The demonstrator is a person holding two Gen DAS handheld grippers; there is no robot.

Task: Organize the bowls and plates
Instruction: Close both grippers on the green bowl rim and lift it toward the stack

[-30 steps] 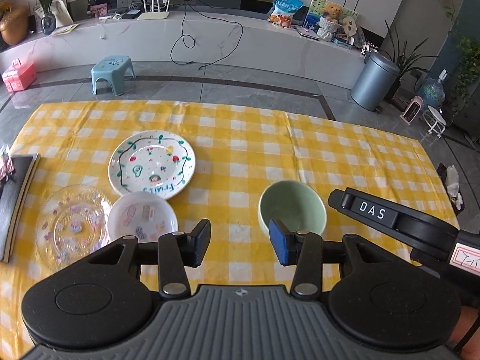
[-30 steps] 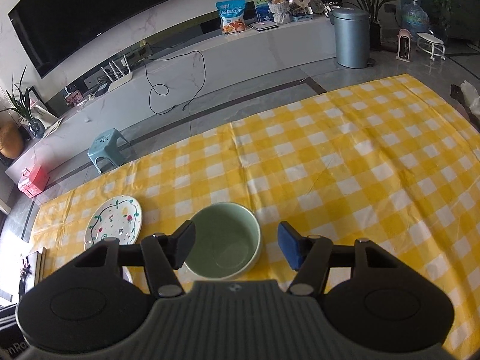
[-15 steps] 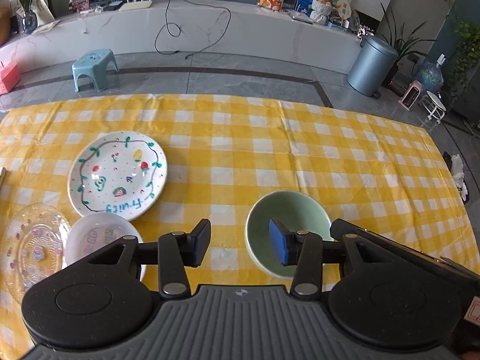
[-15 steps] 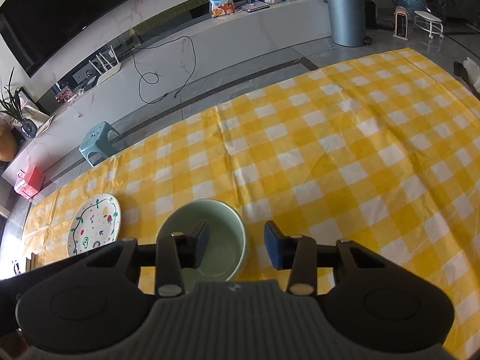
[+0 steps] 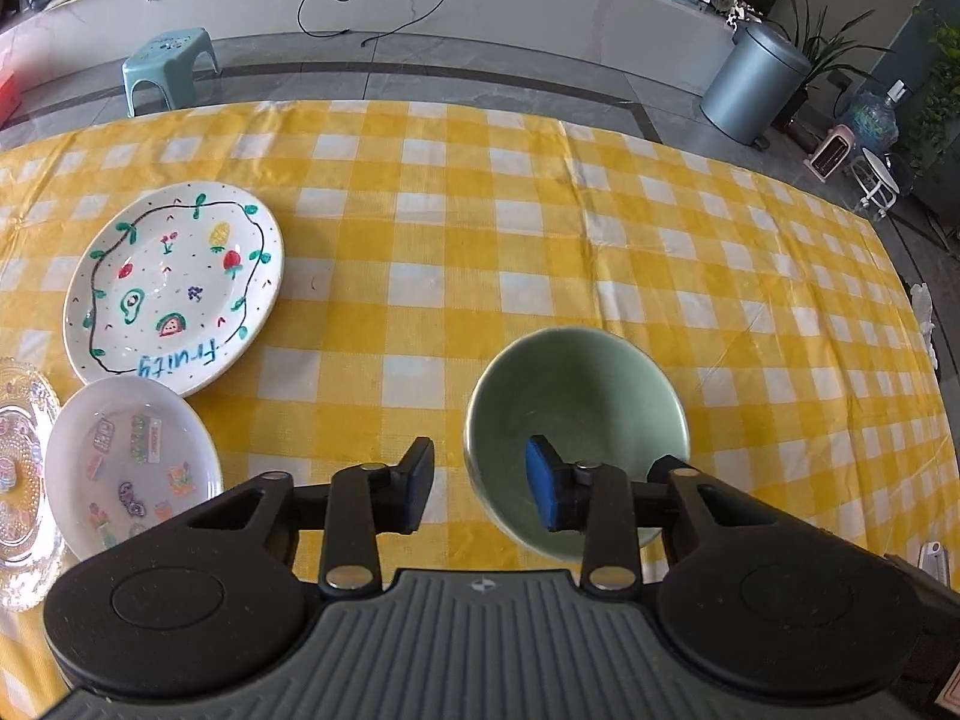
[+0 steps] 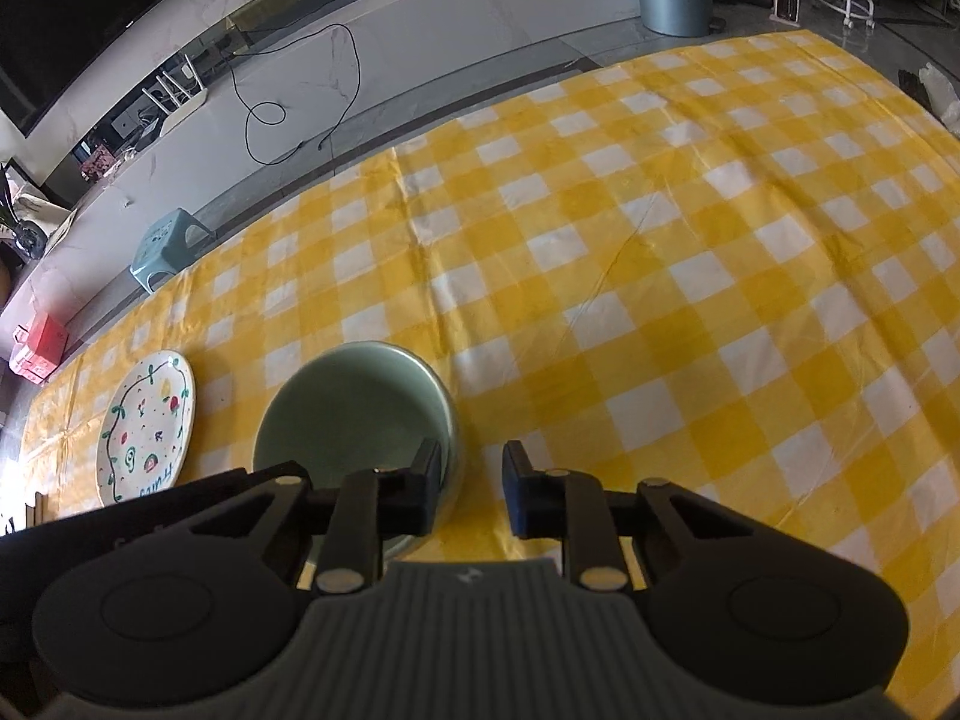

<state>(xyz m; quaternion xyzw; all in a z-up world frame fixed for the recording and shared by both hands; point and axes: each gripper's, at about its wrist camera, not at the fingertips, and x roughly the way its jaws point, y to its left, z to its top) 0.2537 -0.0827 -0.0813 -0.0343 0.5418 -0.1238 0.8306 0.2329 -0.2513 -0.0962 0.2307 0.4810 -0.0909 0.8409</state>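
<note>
My left tongs (image 5: 477, 489) hide the green bowl's (image 5: 576, 396) near rim, which sits between their parted fingers; my right tongs (image 6: 471, 489) straddle its right wall, ungripped. Left of them lie a glass dish (image 5: 21, 480), cut off, a sticker bowl (image 5: 129, 468) and the "Fruity" plate (image 5: 174, 279) on yellow checked cloth (image 5: 480, 240).

Daylight falls bright on the checked cloth (image 5: 540, 228); the right wrist view is dimmer, overexposed at left; fisheye bends edges.
</note>
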